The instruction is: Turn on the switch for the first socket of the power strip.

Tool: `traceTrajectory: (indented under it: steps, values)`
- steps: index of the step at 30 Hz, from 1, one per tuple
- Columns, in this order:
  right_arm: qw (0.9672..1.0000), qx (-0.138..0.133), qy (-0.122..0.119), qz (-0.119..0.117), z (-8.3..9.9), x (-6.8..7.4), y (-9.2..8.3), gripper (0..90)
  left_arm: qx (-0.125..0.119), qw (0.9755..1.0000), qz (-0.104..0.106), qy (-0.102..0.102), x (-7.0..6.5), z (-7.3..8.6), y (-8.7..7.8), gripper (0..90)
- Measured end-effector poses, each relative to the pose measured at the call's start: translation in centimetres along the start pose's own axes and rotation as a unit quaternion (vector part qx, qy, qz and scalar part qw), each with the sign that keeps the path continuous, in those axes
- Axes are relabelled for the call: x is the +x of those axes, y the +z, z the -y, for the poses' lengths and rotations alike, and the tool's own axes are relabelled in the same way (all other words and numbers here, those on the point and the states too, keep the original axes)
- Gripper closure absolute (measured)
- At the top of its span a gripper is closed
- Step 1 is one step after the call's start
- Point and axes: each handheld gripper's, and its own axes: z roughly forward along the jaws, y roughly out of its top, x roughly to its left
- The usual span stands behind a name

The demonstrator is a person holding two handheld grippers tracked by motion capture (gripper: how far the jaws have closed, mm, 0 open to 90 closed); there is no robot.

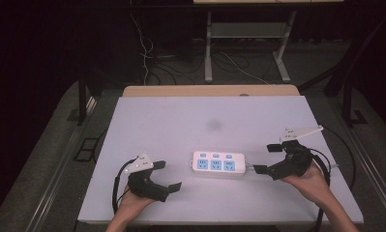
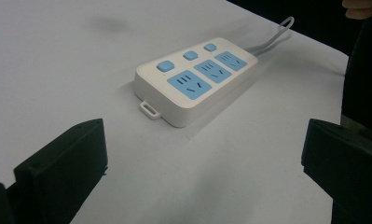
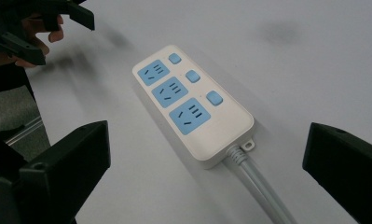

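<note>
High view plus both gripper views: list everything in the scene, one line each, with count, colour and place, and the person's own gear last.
Power strip: one, white with three blue sockets and three blue buttons, flat on the table between the two grippers, touched by neither.
Power strip cable: one, pale grey, leaving the strip's end toward the right gripper.
Table: one, white top with a faint grey smudge beyond the strip.
Desk frame: one, white legs, on the floor beyond the table, loose cables around it.
Left gripper: one, black, jaws open, near the table's front left.
Right gripper: one, black, jaws open, just off the strip's cable end.
Hands: two, one holding each gripper.
</note>
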Motion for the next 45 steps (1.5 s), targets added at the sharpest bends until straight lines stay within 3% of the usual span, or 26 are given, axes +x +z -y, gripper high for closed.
traceTrajectory:
  steps: [20, 45]
  values:
    - [0.9986, 0.037, -0.036, -0.005, -3.1, 0.7, 2.3, 0.4, 0.004, 1.0000, -0.001, 0.001, 0.0, 0.0, 0.1, 0.0]
    - [0.9963, 0.076, -0.040, -0.012, -4.5, 0.1, 6.0, 0.4, 0.009, 1.0000, 0.002, 0.000, 0.1, 0.1, 0.2, 0.0]
